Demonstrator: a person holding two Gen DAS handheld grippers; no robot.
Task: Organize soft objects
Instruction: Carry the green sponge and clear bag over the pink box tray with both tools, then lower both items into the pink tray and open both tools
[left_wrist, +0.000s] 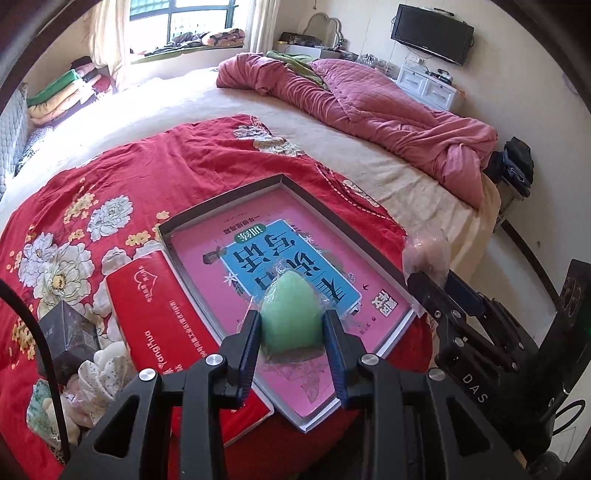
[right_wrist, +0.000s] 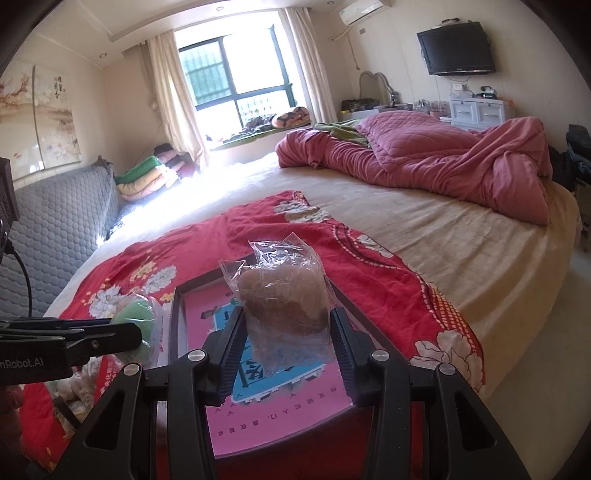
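Your left gripper (left_wrist: 291, 325) holds the egg-shaped sponge (left_wrist: 290, 310) between its fingers above the shallow box (left_wrist: 221, 195), which lies on the spread cloth (left_wrist: 147, 166) on the bed (left_wrist: 332, 136), while your right gripper (right_wrist: 286, 325) holds the wrapped sponge (right_wrist: 284, 299) over the same box, to the right of your left one. In the left wrist view, the tissue pack (left_wrist: 166, 306) lies against the box's left side, with a small box (left_wrist: 68, 332) and a pile of soft items (left_wrist: 92, 376) further left. The rumpled quilt (left_wrist: 369, 103) lies behind on the bed's far right.
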